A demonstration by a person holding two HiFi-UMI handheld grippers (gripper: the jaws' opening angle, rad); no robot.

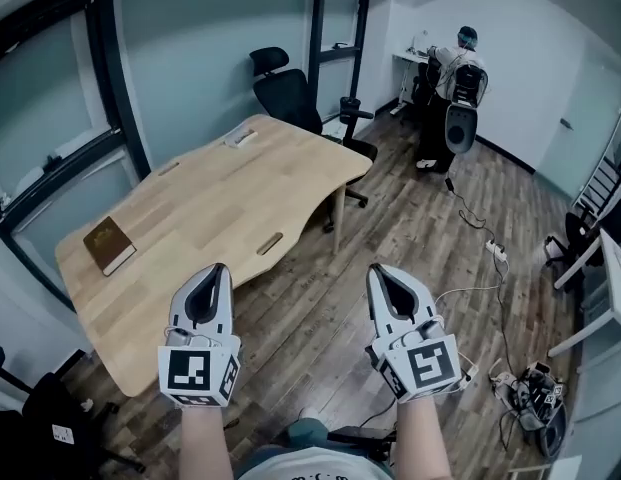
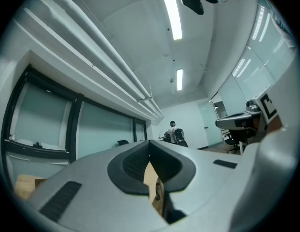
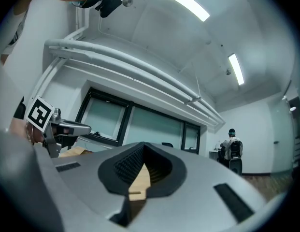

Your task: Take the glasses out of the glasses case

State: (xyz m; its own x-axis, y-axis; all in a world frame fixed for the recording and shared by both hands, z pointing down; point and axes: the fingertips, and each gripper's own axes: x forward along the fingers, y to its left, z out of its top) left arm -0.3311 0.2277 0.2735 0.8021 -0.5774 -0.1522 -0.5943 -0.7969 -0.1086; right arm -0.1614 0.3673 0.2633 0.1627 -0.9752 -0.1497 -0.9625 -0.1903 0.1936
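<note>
A brown, flat, book-like case [image 1: 109, 245] lies near the left end of the light wooden table [image 1: 220, 208]; no glasses show in any view. My left gripper [image 1: 212, 272] is held level in front of the table's near edge, jaws together, nothing between them. My right gripper [image 1: 383, 272] hangs beside it over the wooden floor, also shut and empty. In the left gripper view the left gripper [image 2: 149, 144] has its tips touching, with a strip of table seen through the slot below. The right gripper view shows the right gripper [image 3: 141, 146] the same way.
A black office chair [image 1: 291, 93] stands behind the table. A small pale object [image 1: 240, 138] lies at the table's far end. A person [image 1: 454, 76] stands at the back right. Cables and a power strip [image 1: 496, 251] lie on the floor to the right, near a white desk [image 1: 612, 288].
</note>
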